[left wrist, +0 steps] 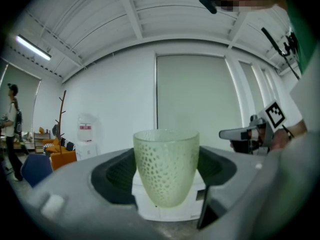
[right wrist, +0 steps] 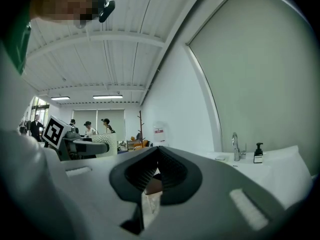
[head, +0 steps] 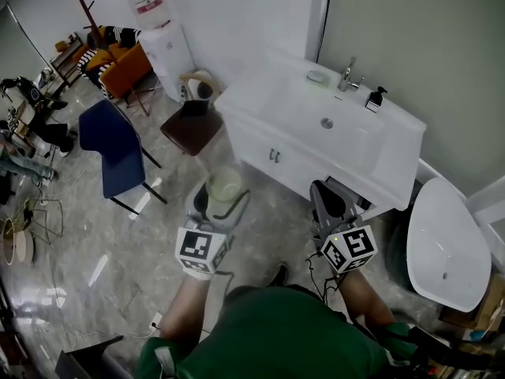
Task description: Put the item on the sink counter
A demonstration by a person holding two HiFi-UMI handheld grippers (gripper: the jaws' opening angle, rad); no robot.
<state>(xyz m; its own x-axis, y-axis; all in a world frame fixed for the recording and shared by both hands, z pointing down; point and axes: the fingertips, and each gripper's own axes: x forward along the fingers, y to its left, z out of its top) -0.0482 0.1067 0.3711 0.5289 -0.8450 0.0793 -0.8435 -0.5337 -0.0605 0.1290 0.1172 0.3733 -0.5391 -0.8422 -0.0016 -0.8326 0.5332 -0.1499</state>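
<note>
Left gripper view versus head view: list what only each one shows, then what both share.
Only the left gripper view: the white beamed ceiling and its strip light. Only the head view: the white sink basin, the chrome tap and the dark-topped soap bottle. Both: the pale green dimpled glass cup clamped in the left gripper, the right gripper and the white water dispenser.

Head view looks steeply down; right gripper view shares the sink counter (head: pixel 399 125), seen level.
</note>
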